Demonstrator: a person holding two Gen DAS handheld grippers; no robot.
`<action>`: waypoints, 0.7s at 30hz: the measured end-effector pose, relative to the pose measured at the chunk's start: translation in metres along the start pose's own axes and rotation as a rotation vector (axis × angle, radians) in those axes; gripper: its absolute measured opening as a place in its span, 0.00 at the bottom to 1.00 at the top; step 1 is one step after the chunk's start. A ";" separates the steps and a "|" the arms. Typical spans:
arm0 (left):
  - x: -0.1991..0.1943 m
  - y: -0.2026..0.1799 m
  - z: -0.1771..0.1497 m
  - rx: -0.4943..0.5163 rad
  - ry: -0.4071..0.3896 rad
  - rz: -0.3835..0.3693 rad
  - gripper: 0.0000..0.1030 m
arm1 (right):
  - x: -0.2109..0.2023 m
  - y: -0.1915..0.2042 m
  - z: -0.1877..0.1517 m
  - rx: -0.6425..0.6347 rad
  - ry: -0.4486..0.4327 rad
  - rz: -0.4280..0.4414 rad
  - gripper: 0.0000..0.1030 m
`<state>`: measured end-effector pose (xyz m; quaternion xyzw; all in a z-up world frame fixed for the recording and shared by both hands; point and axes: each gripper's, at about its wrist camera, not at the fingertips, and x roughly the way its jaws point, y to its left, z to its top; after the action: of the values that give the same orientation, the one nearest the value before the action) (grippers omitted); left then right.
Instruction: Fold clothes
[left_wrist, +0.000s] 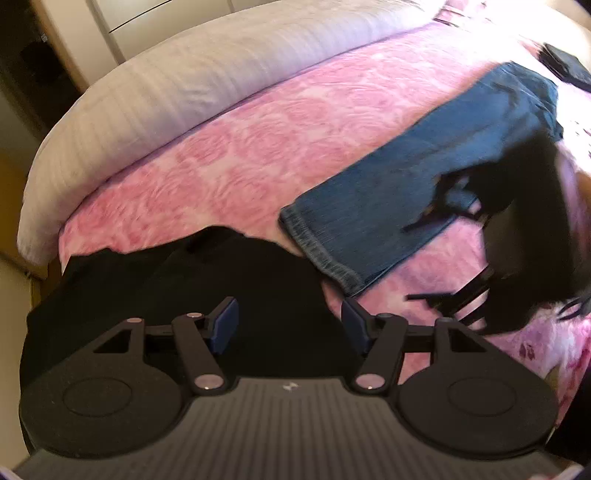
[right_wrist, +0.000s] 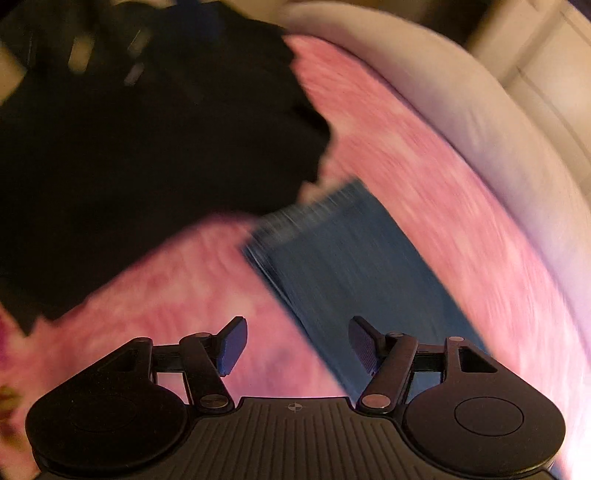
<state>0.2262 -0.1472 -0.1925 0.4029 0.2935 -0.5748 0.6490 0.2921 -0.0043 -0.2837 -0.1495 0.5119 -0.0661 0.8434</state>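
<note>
Pink bedspread (left_wrist: 229, 140): spreads beneath both grippers. Black garment (left_wrist: 207, 280): lies directly under the left gripper (left_wrist: 290, 326), jaws parted, nothing between them. Blue jeans (right_wrist: 354, 266) (badly blurred): stretch ahead of the right gripper (right_wrist: 299, 345), jaws likewise apart and empty.

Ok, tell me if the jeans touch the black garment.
Apart. The left wrist view shows pink bedspread between the jeans hem and the black garment.
</note>
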 end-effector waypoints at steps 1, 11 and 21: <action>0.001 0.003 -0.004 -0.012 0.001 0.003 0.57 | 0.010 0.009 0.003 -0.051 -0.013 -0.022 0.62; 0.016 0.016 -0.031 -0.081 0.035 0.020 0.57 | 0.060 0.017 0.001 -0.229 -0.082 -0.081 0.35; 0.019 -0.019 0.015 0.003 -0.023 -0.014 0.57 | -0.026 -0.084 0.007 0.189 -0.212 -0.040 0.18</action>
<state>0.2091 -0.1697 -0.2045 0.3950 0.2880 -0.5845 0.6476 0.2896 -0.0752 -0.2320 -0.0858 0.4082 -0.1147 0.9016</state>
